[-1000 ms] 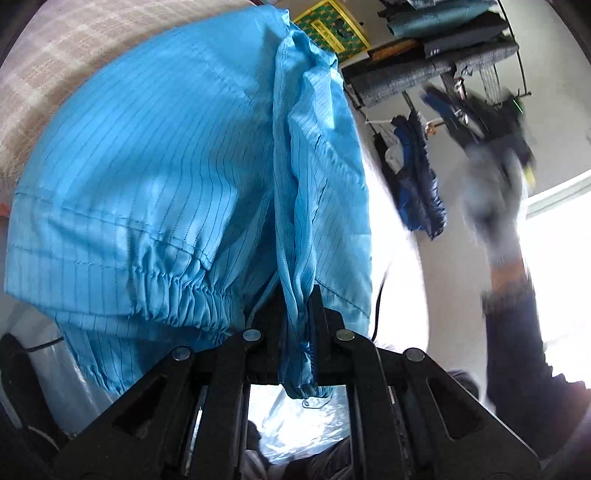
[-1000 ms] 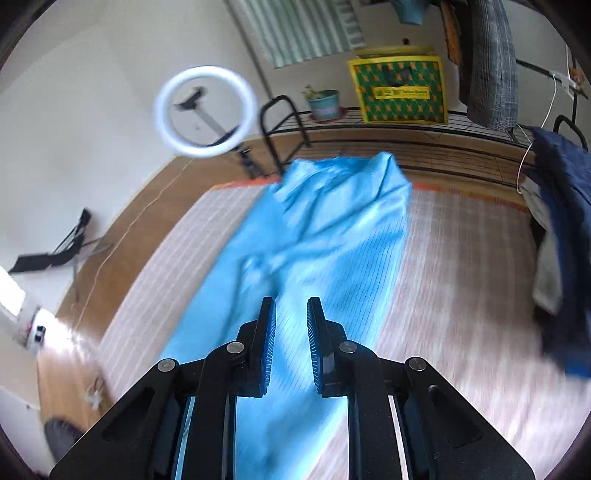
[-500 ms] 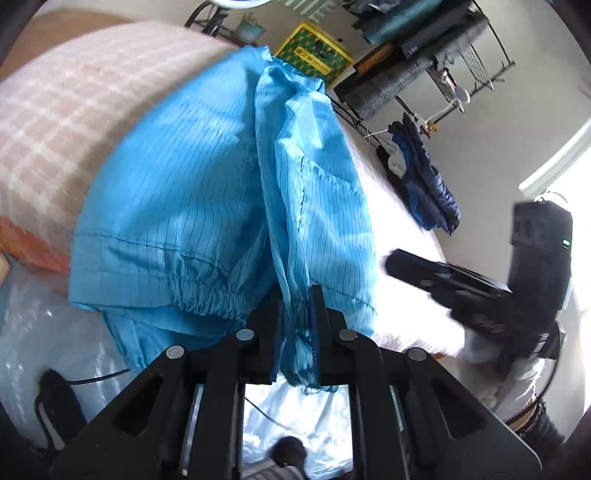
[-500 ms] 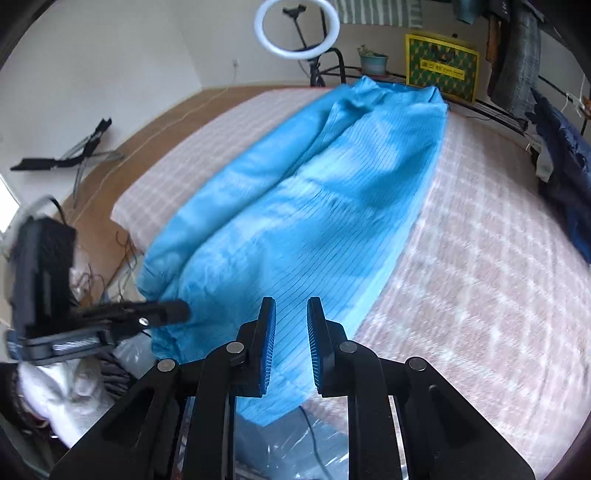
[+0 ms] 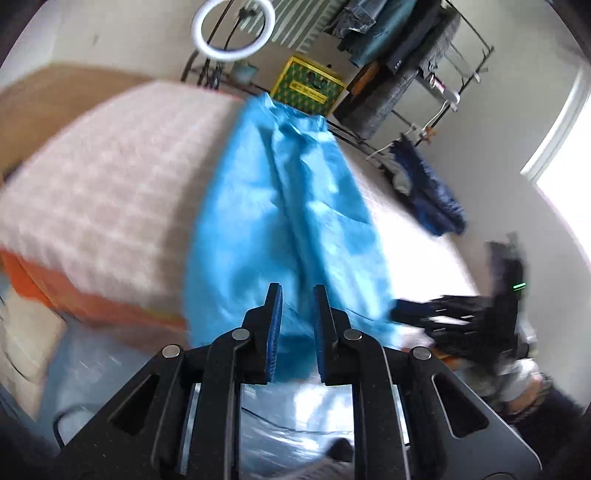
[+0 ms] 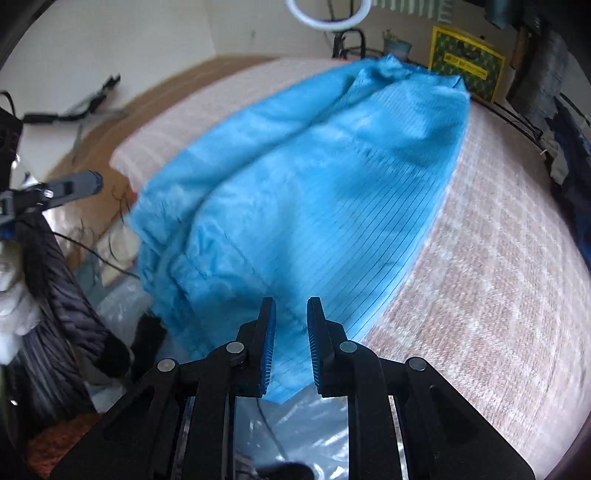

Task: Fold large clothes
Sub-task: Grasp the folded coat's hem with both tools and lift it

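So the big blue garment (image 6: 314,177) is laid out lengthwise on the bed (image 6: 498,295), which has a pinkish checked cover, and its near end droops over the bed's edge toward both cameras. It's got thin dark pinstripes and a gathered, elastic-looking hem at that hanging end, plus a long fold ridge running down its length that shows up well from the left wrist view (image 5: 288,206). The left gripper (image 5: 297,295) has its jaws parted with a clear gap between the blue pads, nothing in them, and it hangs just off the drooping end of the cloth. Same story for the right gripper (image 6: 290,306): jaws apart, empty, pointed at the near corner of the fabric where it spills off the mattress. You can spot the right gripper from the left camera too, a blurry black shape off to the side near the garment's lower corner, and I can't tell if it touches the cloth from there. Under the hanging end there's some clear plastic sheeting (image 6: 295,417) on the floor. At the far end of the room there's a ring light (image 5: 229,31), a yellow-and-green box (image 6: 467,70), and a clothes rack (image 5: 406,55) loaded with dark stuff. Both views are a bit motion-blurred.
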Demonstrator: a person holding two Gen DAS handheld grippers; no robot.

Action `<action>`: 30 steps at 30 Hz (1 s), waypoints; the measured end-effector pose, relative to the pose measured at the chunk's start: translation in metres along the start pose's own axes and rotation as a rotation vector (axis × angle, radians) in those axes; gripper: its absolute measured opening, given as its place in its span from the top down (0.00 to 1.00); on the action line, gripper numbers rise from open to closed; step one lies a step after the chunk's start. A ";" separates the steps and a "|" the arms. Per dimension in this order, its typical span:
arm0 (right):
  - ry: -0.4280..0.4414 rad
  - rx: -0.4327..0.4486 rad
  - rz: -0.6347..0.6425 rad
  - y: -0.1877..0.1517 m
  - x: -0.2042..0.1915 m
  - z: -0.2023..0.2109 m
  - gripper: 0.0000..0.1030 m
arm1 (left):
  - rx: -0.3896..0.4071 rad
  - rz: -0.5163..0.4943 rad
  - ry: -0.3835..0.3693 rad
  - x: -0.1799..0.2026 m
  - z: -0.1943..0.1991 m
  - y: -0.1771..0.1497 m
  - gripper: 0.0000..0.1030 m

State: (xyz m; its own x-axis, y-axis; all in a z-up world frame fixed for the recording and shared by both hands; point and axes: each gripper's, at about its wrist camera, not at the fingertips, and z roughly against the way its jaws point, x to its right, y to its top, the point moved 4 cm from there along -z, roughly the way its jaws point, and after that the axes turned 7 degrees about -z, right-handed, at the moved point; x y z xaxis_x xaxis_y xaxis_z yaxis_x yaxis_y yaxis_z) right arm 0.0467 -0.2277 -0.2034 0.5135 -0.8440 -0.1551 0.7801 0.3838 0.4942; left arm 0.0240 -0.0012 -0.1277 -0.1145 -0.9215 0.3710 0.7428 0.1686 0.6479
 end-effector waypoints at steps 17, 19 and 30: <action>0.022 0.000 -0.022 0.014 -0.042 -0.060 0.85 | -0.288 -0.188 0.006 0.001 -0.095 -0.024 0.87; 0.037 0.015 -0.046 0.012 -0.035 -0.037 0.85 | -0.244 -0.153 -0.006 -0.002 -0.081 -0.015 0.87; 0.084 0.009 -0.317 -0.012 0.021 0.064 0.41 | -0.305 0.036 -0.054 -0.040 -0.032 0.019 0.52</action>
State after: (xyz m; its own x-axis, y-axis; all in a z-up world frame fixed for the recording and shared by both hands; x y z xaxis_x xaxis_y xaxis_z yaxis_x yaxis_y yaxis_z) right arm 0.0246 -0.2740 -0.1576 0.2737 -0.8871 -0.3717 0.9028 0.1037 0.4174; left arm 0.0641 0.0277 -0.1516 -0.1134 -0.8959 0.4296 0.9098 0.0801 0.4073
